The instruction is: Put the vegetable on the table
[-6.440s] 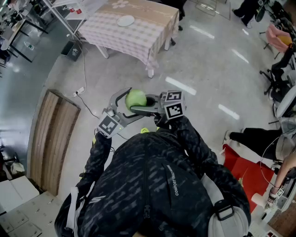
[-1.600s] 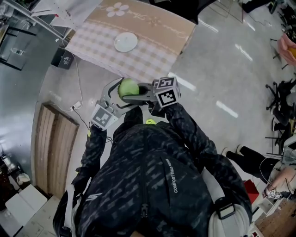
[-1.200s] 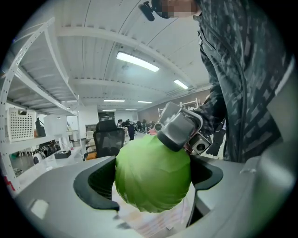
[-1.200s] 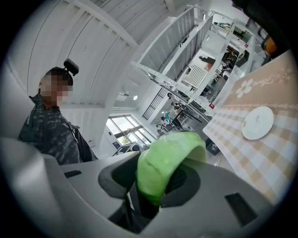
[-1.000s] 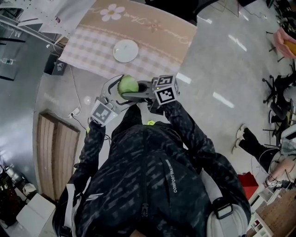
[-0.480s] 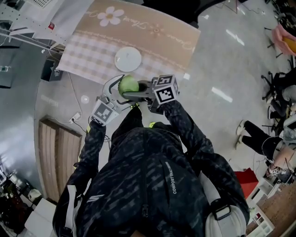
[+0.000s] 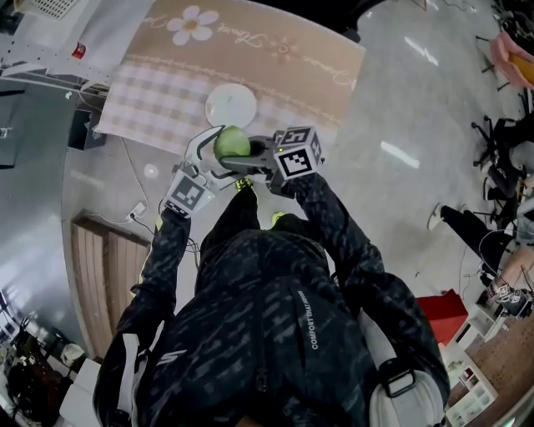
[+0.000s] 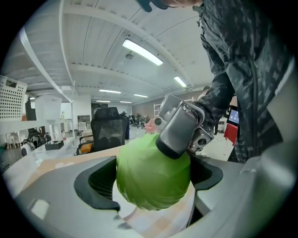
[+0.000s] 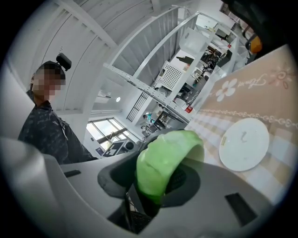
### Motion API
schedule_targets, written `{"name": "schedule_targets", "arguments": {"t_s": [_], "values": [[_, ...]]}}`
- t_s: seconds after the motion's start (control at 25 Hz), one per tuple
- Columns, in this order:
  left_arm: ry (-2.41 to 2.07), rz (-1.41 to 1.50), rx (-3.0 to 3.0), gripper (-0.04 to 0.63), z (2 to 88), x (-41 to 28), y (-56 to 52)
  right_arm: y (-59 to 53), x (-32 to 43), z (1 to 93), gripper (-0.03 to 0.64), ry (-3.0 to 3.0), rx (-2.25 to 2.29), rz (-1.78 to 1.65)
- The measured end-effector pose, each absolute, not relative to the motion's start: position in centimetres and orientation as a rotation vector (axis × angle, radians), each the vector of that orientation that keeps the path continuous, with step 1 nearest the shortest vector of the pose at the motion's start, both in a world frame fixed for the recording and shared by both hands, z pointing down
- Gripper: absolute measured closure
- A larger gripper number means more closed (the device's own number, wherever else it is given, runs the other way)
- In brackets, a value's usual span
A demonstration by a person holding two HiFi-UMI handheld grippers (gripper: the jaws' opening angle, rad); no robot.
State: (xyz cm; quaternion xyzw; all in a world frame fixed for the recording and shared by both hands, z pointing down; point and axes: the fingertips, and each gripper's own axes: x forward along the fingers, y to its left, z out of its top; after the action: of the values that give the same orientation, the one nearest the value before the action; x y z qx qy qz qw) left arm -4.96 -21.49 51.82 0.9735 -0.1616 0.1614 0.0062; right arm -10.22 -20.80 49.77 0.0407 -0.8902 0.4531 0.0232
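A round green cabbage (image 7: 232,142) is held up in front of the person, just over the near edge of the checked table (image 7: 284,62) and next to a white plate (image 7: 231,105). My left gripper (image 7: 219,138) has its jaws round the cabbage (image 8: 151,179), and both pads touch its sides. My right gripper (image 7: 239,155) comes in from the right. One of its fingers (image 8: 179,128) presses on the top of the cabbage. In the right gripper view the cabbage (image 9: 163,160) sits squeezed between the jaws of that gripper (image 9: 158,183), which are opening slightly. The plate (image 9: 244,144) lies beyond.
The table carries a beige cloth with a flower print (image 7: 190,23). A wooden board (image 7: 104,275) lies on the floor at left, with a cable (image 7: 133,179) near it. Office chairs (image 7: 501,138) and a red object (image 7: 442,304) stand at right.
The person has walked toward the table. Table and plate have come closer, and the cabbage, still in both grippers, has gone from over the floor to the table's near edge.
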Motion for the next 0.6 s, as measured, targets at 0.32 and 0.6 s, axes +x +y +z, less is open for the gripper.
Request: {"name": "schedule_targets", "arguments": {"t_s": [0.32, 0.6], "values": [[-0.45, 0.528, 3.032, 0.133, 54.0, -5.4, -23.0, -22.2, -10.6, 52.1, 0.483, -2.706, 0.116, 1.419], [-0.424, 0.541, 3.042, 0.135, 55.3, -5.9, -24.5, -23.3, -11.1, 53.8, 0.477, -2.641, 0.081, 1.398]]}}
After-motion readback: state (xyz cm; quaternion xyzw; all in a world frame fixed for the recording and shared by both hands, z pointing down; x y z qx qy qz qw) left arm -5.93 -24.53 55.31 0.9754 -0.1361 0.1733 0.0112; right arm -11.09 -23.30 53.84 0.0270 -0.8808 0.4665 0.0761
